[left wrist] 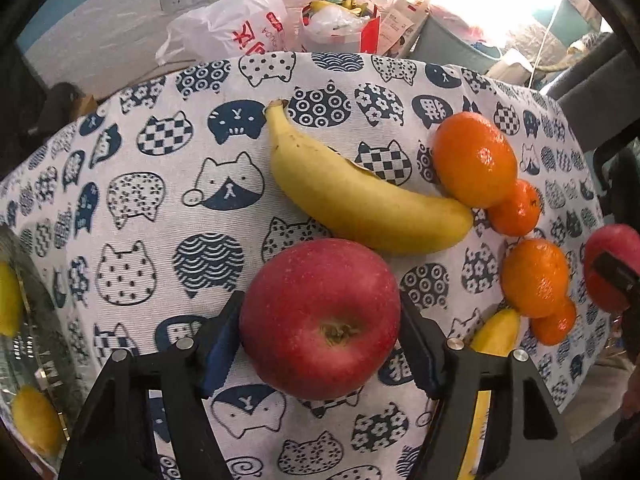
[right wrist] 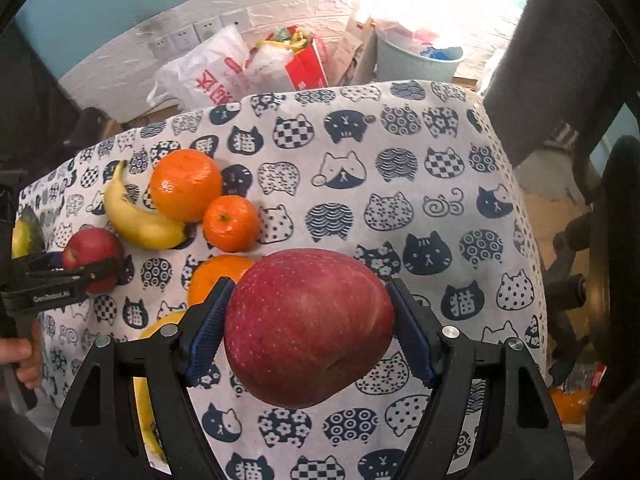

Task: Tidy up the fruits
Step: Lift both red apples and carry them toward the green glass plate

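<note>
My left gripper (left wrist: 320, 344) is clamped on a red apple (left wrist: 320, 318) resting on the cat-print cloth (left wrist: 160, 200); a banana (left wrist: 360, 196) lies at its twelve o'clock. My right gripper (right wrist: 310, 328) is clamped on another red apple (right wrist: 310, 326), oranges (right wrist: 186, 184) at ten o'clock.

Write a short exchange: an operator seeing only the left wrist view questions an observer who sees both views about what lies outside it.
Operator: What is happening off to my right?
Observer: The right gripper has both blue pads pressed on a second red apple.
Operator: What holds my tool?
Observer: A hand grips the handle of the left gripper, beside the cat-print cloth.
</note>
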The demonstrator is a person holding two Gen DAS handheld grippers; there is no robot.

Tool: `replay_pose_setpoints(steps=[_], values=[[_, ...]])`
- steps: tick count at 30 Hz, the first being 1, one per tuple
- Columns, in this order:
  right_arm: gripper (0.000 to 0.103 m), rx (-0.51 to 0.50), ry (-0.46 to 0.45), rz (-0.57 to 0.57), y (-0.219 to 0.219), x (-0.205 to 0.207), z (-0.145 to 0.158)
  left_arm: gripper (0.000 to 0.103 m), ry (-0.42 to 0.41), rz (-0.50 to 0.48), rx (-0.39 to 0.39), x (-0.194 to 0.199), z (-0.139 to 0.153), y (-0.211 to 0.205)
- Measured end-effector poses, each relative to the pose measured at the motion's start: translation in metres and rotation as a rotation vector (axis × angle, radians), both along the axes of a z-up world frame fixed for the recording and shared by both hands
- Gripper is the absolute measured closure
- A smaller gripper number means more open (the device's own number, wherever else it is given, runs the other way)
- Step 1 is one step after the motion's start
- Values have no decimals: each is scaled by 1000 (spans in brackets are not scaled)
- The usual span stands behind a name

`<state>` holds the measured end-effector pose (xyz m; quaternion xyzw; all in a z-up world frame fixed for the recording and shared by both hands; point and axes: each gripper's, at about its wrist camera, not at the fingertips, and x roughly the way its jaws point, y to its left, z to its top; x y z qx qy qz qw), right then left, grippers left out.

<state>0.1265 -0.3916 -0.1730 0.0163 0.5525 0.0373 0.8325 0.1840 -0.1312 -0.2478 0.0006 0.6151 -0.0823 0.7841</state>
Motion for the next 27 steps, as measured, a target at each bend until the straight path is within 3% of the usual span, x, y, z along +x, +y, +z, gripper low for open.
replay_pose_setpoints(steps=[10,27], values=[[27,8,-50,42,22,0,21,29,-62,-12,-12,-21,38,16],[27,42,-150,195,105,-13,71,29,-197,48,-39,-67,105,75]])
